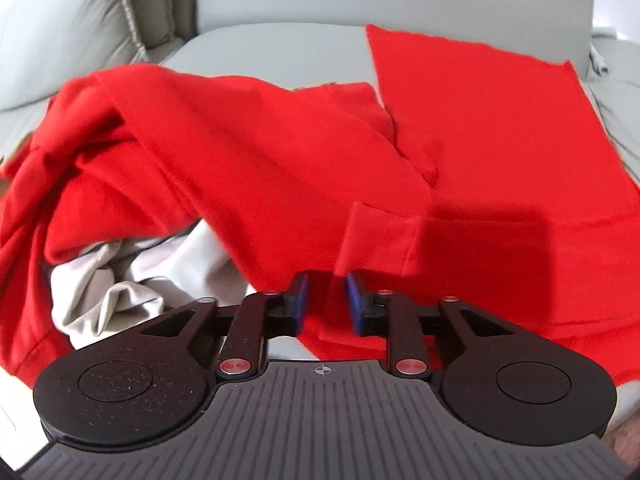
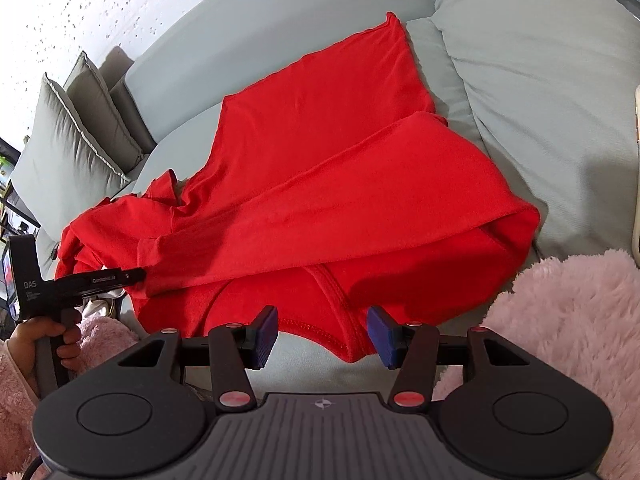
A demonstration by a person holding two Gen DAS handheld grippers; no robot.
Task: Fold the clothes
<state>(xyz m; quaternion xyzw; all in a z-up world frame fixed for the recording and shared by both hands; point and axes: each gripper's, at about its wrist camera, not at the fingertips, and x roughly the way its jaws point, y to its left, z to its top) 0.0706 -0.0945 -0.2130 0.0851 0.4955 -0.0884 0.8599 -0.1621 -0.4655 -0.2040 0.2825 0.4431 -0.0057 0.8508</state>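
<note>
in the left wrist view the left gripper (image 1: 327,300) fills the bottom of the frame, its blue pads (image 1: 301,300) apart with a clear gap; red cloth lies under and beyond the gap, but the pads do not press on it, so the fingers are open and grip nothing. the red shirt (image 1: 480,128) spreads over a grey sofa (image 1: 248,40), flat at the upper right and bunched into folds at the left. one sleeve (image 1: 380,240) runs down the middle, its cuff just ahead of the pads. a crumpled white cloth (image 1: 120,280) shows under the bunched red folds at lower left. in the right wrist view the right gripper (image 2: 322,332) sits at the bottom centre, pads well apart; the shirt's collar edge lies between them on the sofa seat, but neither pad touches it, so these fingers are open too. the shirt (image 2: 320,160) stretches from the upper middle of the frame down to the collar, with a long fold lying across it. at the left edge a hand (image 2: 40,340) holds the left gripper (image 2: 138,275), whose tip reaches the sleeve end. pink fluffy fabric (image 2: 560,320) fills the lower right, and grey cushions (image 2: 72,140) stand at the upper left.
</note>
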